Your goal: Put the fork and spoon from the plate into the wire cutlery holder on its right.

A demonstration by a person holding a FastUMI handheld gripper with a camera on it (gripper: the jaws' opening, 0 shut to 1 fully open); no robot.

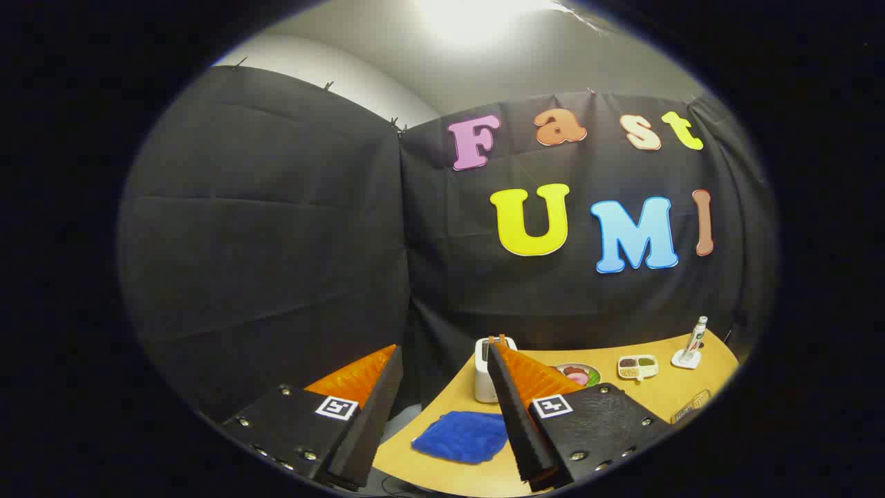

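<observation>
The gripper (442, 353) rides high and aimed mostly at the booth wall, fingers spread wide with nothing between them. From up here the big risk is the approach: the table (449, 474) sits low and off to one side, so a straight drop from this pose would land near its edge, by the blue cloth (462, 436), not on the tableware. It needs to swing toward the far side and tip down first.

Next risk, the clutter on the way. A white toaster (484, 373) stands just beyond the right finger, close by its tip, and a careless sweep across could clip it.

Then the target itself. A plate (581, 374) peeks out past the right finger, partly hidden behind it, with something pink and green on it. Whether the fork and spoon lie there I cannot tell; they are too small or covered. Grabbing blind would likely miss, or snag a plate rim.

Further along sits a small divided dish (637, 366), then a little bottle (693, 340) on a white base. At the table's near edge, beyond the right finger's body, something wiry and pale (691, 406) shows, possibly the cutlery holder, though that is a guess.

So the plate lies ahead and to the right of the open fingers, well apart from them.
</observation>
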